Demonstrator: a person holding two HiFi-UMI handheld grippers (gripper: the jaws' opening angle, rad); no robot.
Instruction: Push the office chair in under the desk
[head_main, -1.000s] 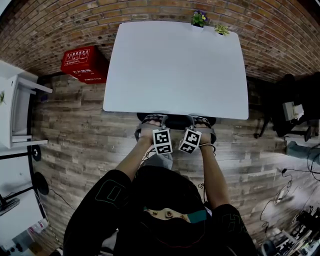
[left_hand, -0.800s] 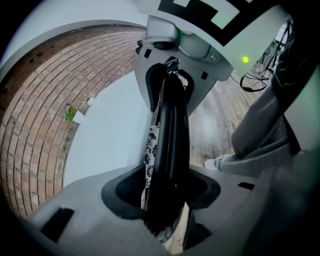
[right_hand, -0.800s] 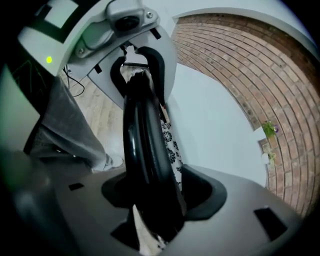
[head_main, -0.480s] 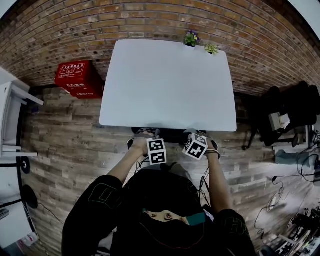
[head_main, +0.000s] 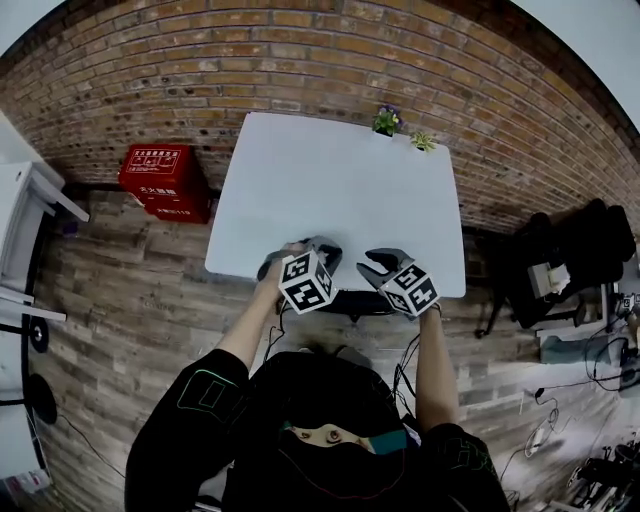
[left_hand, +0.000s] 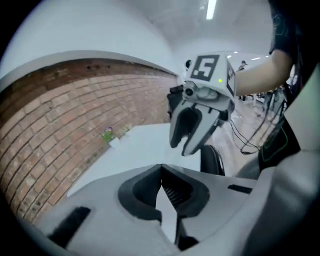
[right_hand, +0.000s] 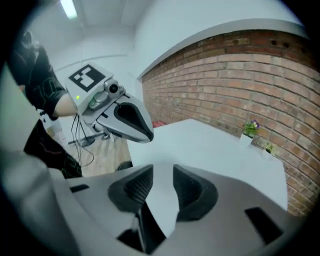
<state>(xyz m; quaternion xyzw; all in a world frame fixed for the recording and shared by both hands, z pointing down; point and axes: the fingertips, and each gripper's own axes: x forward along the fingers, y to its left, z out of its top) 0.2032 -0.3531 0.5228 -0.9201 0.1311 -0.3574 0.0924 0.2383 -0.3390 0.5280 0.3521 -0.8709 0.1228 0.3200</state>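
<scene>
The white desk (head_main: 340, 190) stands against the brick wall. Only a dark strip of the office chair (head_main: 350, 301) shows below the desk's near edge; in the left gripper view its black back (left_hand: 212, 159) peeks out beside the desk (left_hand: 135, 150). Both grippers hover above that edge, apart from the chair. My left gripper (head_main: 315, 250) (left_hand: 161, 172) is shut with nothing in it. My right gripper (head_main: 385, 264) (right_hand: 162, 180) has a gap between its jaws, which are closing on nothing. Each gripper view shows the other gripper in mid-air.
Two small potted plants (head_main: 386, 121) sit at the desk's far edge. A red box (head_main: 165, 180) lies on the wooden floor to the left, beside a white shelf unit (head_main: 20, 235). Dark equipment (head_main: 570, 260) and cables (head_main: 540, 420) are at the right.
Both grippers have come off the chair's back and risen above the desk's near edge. The left jaws have shut. The chair stays tucked under the desk.
</scene>
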